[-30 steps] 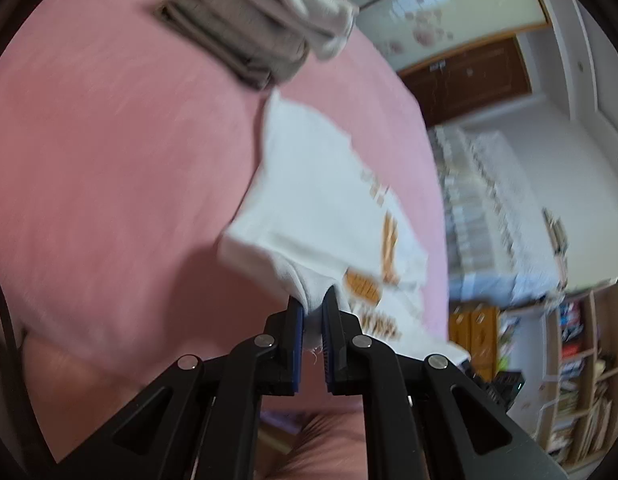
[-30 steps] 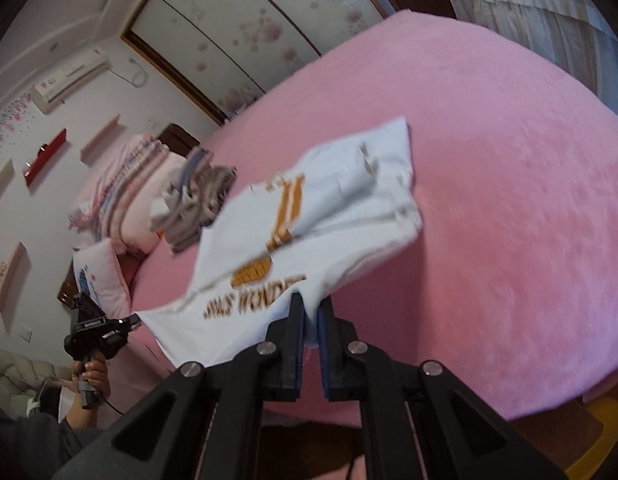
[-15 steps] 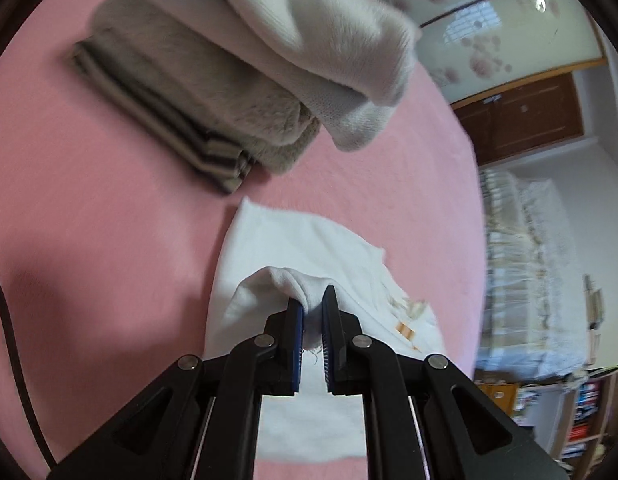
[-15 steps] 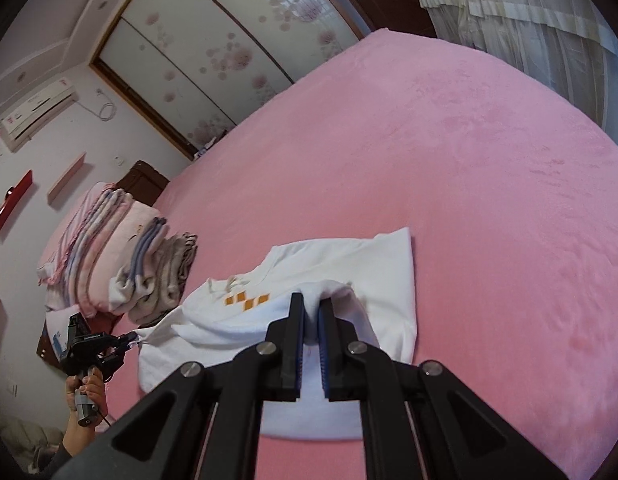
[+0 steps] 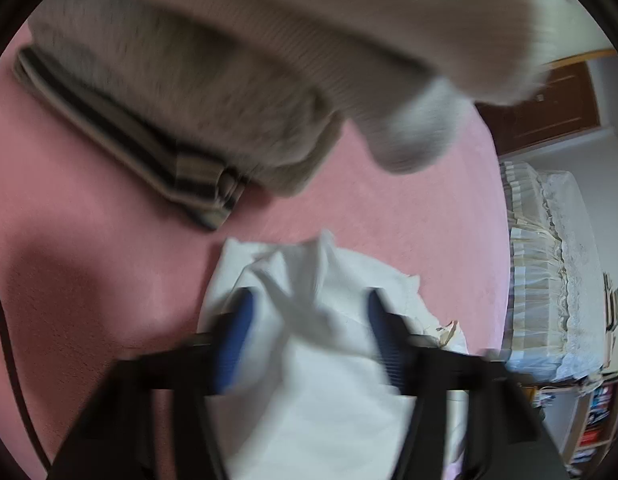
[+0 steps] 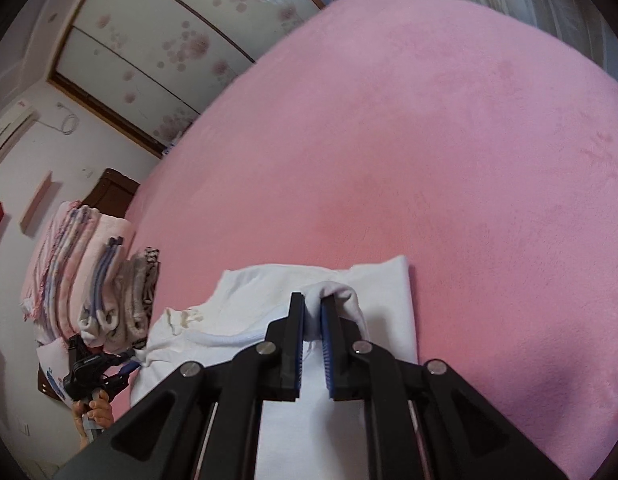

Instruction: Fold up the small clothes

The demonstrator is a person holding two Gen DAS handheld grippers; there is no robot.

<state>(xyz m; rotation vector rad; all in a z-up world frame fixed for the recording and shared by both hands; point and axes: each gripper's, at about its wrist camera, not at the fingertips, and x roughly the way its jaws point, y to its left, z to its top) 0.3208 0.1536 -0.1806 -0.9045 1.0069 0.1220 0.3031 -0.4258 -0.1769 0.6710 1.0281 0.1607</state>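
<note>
A white T-shirt lies folded over on the pink bed. My right gripper sits low over its far edge. A raised fold of the cloth is still pinched between the blue pads while the jaws begin opening. In the left wrist view the same shirt lies under my left gripper. Its jaws are opening and stand wide apart; loose cloth bunches between them and neither pad presses on it. The right wrist view also shows the left gripper at the shirt's left end, held by a hand.
Just beyond the left gripper lies a pile of folded clothes: a grey striped piece under a cream knit. Folded blankets stand behind it. Flowered wardrobe doors line the far wall. Pink bed stretches to the right of the shirt.
Both grippers carried the shirt's edge forward and down until it folded onto the bed. The left jaws then sprang apart and let go of the cloth.
</note>
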